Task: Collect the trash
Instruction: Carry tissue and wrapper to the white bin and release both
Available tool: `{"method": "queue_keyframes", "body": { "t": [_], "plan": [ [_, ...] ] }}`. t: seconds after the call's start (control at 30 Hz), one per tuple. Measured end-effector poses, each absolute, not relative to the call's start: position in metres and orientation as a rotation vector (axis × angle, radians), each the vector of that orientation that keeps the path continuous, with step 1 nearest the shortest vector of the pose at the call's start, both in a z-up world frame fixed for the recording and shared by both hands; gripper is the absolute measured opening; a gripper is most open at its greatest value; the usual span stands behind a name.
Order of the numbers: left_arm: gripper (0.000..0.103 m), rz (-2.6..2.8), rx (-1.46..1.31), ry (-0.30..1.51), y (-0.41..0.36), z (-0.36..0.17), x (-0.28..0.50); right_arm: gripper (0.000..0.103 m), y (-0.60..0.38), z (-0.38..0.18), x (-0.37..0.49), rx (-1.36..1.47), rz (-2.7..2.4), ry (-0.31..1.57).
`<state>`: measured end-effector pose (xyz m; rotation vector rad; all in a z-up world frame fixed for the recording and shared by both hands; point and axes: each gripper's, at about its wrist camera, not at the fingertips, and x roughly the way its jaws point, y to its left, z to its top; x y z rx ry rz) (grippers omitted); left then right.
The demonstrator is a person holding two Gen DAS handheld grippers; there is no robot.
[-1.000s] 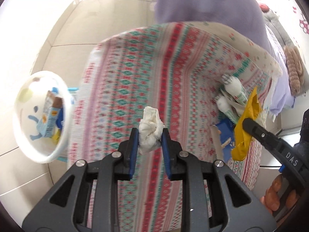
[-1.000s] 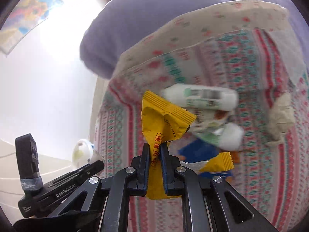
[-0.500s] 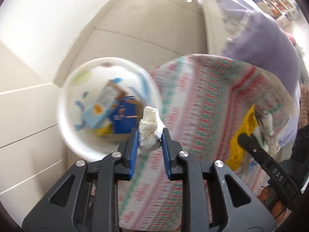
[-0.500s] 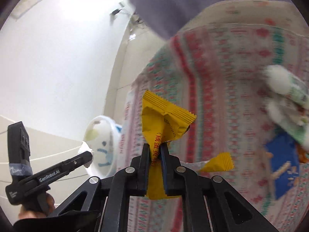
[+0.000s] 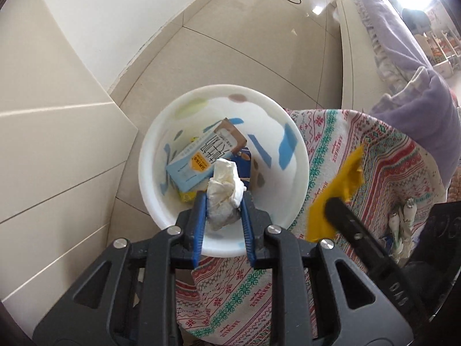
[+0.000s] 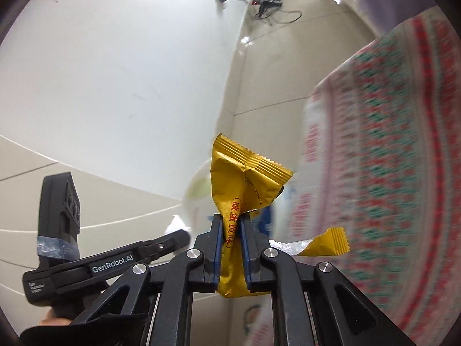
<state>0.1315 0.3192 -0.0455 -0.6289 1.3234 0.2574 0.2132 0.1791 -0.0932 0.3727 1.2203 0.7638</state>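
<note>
Left tool (image 5: pixel 223 201): blue pads clamped on a crumpled white tissue (image 5: pixel 226 184), which stands up between them. The tool and tissue hang directly over the open white bin (image 5: pixel 294 196), which stands on the tiled floor (image 5: pixel 245 43) just beside the patterned cloth (image 5: pixel 389 173) covering the surface. Inside the bin lie a light blue carton (image 5: pixel 201 158), a dark blue packet (image 5: pixel 243 161) and a yellow scrap (image 5: pixel 185 196). Right tool (image 6: pixel 232 230): pads clamped on a yellow wrapper (image 6: pixel 245 178) with red print, its crimped top edge upward and a torn strip trailing to the right. In the left wrist view this wrapper (image 5: pixel 340 184) hangs over the cloth, just beside the bin rim. White tubes (image 5: pixel 403 219) lie on the cloth at the far right. The bin appears blurred behind the wrapper in the right wrist view.
</note>
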Motion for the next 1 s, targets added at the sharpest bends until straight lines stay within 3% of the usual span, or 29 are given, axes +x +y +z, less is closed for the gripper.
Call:
{"method": "queue_keyframes", "body": {
  "t": [0.2,0.23,0.33,0.6,0.73,1.0],
  "plan": [
    [0.026,0.281,-0.667,1.286,0.334,-0.043,0.127,0.021,0.204,-0.107,0.212,0.406,0.770,1.195],
    [0.026,0.286,-0.670,1.282,0.336,-0.044,0.127,0.028,0.206,-0.110,0.212,0.407,0.760,1.183],
    [0.026,0.283,-0.666,1.279,0.335,-0.046,0.127,0.070,0.209,-0.123,0.214,0.373,0.717,1.191],
    [0.031,0.223,-0.634,1.293,0.319,-0.046,0.133,0.070,0.168,-0.111,0.223,0.391,0.643,1.188],
    [0.061,0.212,-0.615,1.307,0.306,-0.046,0.137,0.070,0.142,-0.092,0.219,0.432,0.625,1.152],
    [0.062,0.200,-0.589,1.280,0.283,-0.034,0.141,0.070,0.088,-0.042,0.234,0.420,0.568,1.095]
  ]
}}
